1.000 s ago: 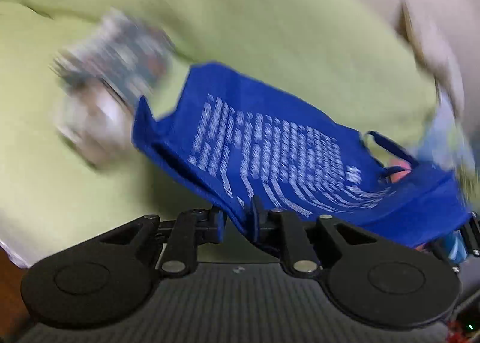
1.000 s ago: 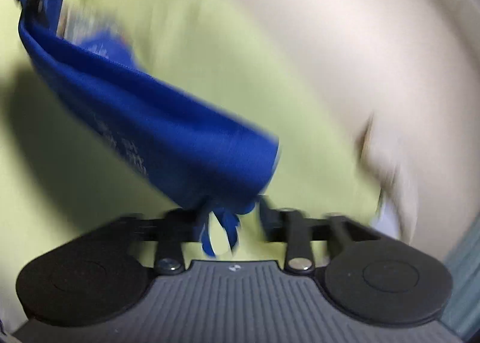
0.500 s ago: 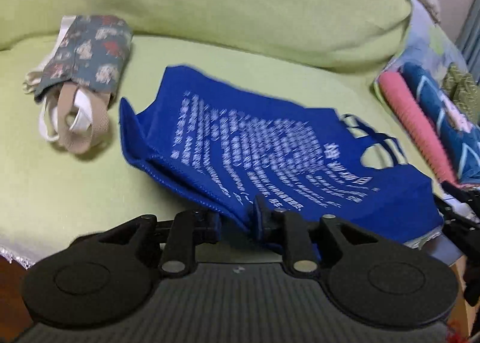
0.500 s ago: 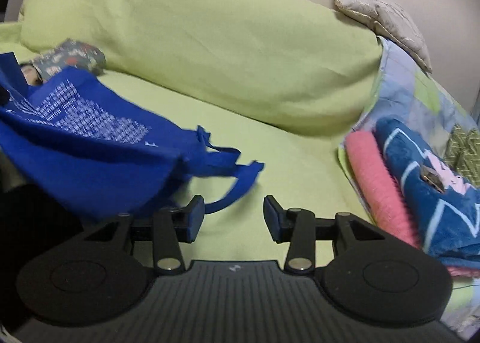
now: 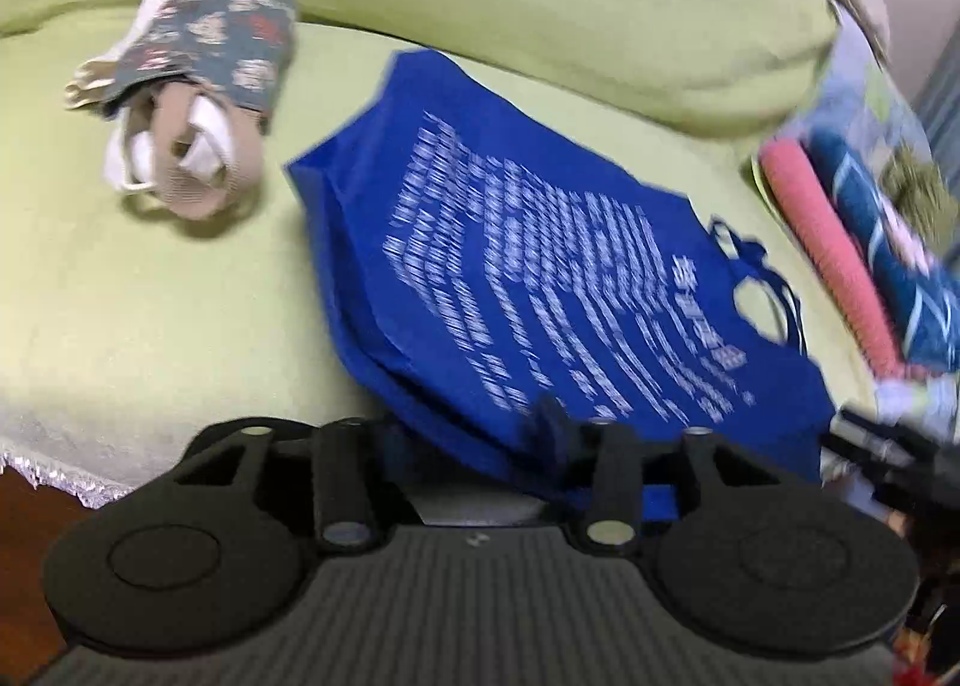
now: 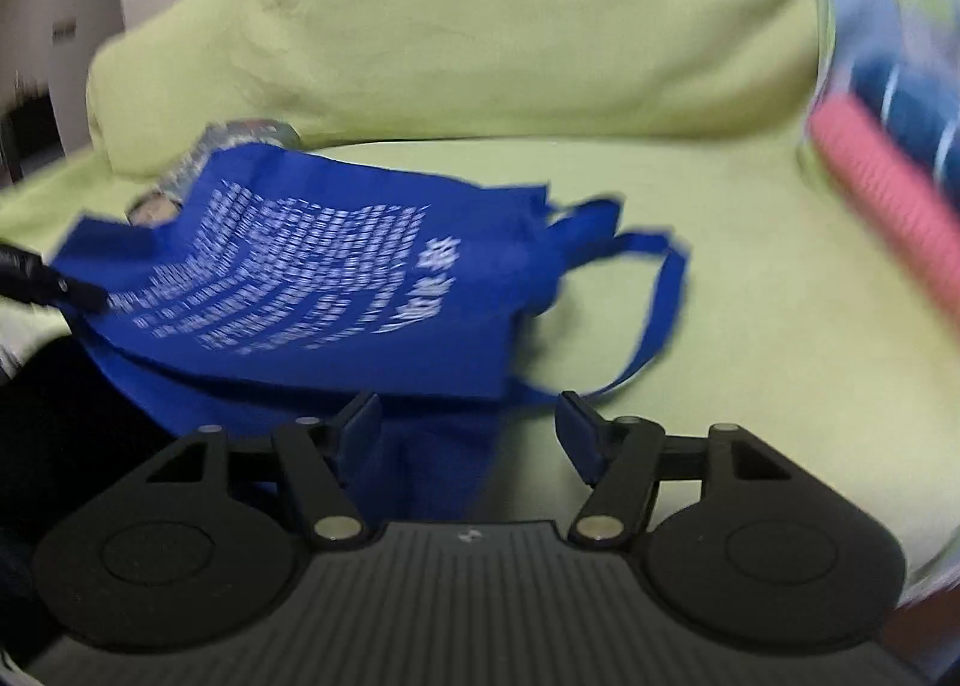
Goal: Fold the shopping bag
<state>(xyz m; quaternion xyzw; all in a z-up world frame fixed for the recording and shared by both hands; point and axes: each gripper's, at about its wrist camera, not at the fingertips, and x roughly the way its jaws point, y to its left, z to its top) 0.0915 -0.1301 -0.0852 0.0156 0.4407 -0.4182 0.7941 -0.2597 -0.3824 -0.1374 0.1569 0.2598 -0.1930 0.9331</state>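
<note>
While the left wrist view looks along its own fingers, the blue shopping bag (image 5: 540, 278) lies printed side up on the green sofa seat (image 5: 150, 296), its long axis running from a far left corner near the patterned folded bag (image 5: 204, 86) toward the handles (image 5: 762, 296) at the right. The bag's near edge hangs off the front of the seat and drapes down between the fingers of the left gripper (image 5: 474, 440); those jaws stand well apart, and though cloth lies against the right finger, I cannot tell that anything is pinched. A rolled pink and blue blanket (image 5: 840, 254) sits at the far right of the sofa. From the right wrist view, the same bag (image 6: 312, 272) stretches leftward and away, its handle loop (image 6: 654, 314) trailing to the right on the seat, ahead of the right finger. The right gripper (image 6: 468, 434) has its jaws wide apart and empty, with a hanging fold of the bag's near edge just in front of the gap and toward its left finger. Judging by this, the right gripper is nearer the handle end and the left nearer the bottom end, so a fold across the long axis would likely bring one end over the other. Both views are blurred by motion.
</note>
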